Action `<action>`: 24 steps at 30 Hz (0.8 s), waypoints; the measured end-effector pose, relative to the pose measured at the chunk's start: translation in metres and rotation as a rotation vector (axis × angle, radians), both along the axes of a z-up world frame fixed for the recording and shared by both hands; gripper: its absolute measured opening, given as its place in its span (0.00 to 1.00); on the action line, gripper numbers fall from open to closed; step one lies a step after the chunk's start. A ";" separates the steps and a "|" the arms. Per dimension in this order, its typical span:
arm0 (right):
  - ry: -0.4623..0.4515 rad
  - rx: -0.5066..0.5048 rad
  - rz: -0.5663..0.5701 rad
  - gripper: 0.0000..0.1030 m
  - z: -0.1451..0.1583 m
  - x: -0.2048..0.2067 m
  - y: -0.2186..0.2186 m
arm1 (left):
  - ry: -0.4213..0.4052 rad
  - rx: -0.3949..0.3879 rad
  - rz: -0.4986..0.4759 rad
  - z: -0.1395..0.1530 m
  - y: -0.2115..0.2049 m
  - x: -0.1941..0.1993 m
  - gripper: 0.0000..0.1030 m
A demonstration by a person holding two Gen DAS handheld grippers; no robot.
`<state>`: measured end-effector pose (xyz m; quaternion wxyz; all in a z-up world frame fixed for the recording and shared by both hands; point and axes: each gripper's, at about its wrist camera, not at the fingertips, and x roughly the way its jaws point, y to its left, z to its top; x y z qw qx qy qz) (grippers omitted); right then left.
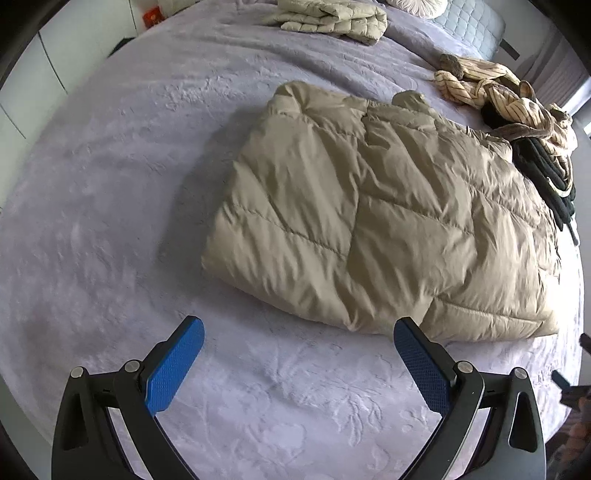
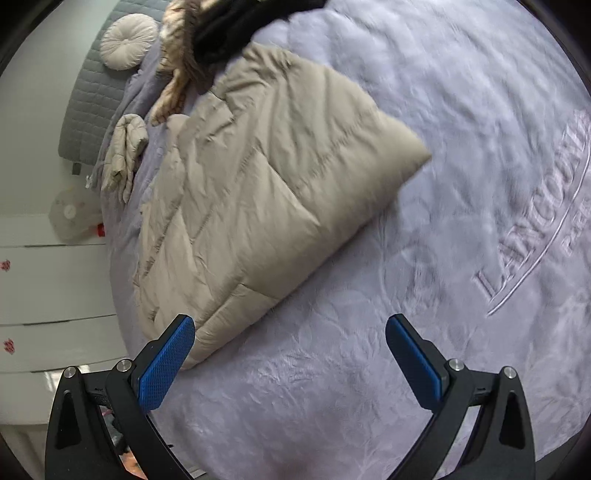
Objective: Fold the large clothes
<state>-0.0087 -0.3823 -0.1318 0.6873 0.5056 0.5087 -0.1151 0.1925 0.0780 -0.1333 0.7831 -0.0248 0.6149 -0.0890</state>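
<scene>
Both tongs, left tongs (image 1: 298, 332) and right tongs (image 2: 290, 330), stand wide and empty above the bed (image 1: 110, 192). One folded beige puffer coat (image 1: 376, 218) lies there, long axis running away from the left camera; a second folded beige garment (image 1: 332, 16) lies further away.

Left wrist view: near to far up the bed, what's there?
Left tool → beige puffer jacket → striped garment → folded quilted jacket.

Lavender bedspread (image 1: 110, 184) carries beige puffer coat (image 1: 369, 221), seemingly folded.
</scene>
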 end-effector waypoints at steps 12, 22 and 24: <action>-0.009 0.097 -0.035 1.00 -0.039 0.001 0.001 | 0.067 -0.042 0.031 -0.034 -0.008 0.000 1.00; -0.099 0.191 -0.058 1.00 -0.057 0.009 -0.005 | 0.122 -0.272 0.083 -0.054 0.010 0.004 1.00; -0.124 0.212 -0.066 1.00 -0.060 0.009 -0.006 | 0.153 -0.340 0.121 -0.064 0.021 0.004 1.00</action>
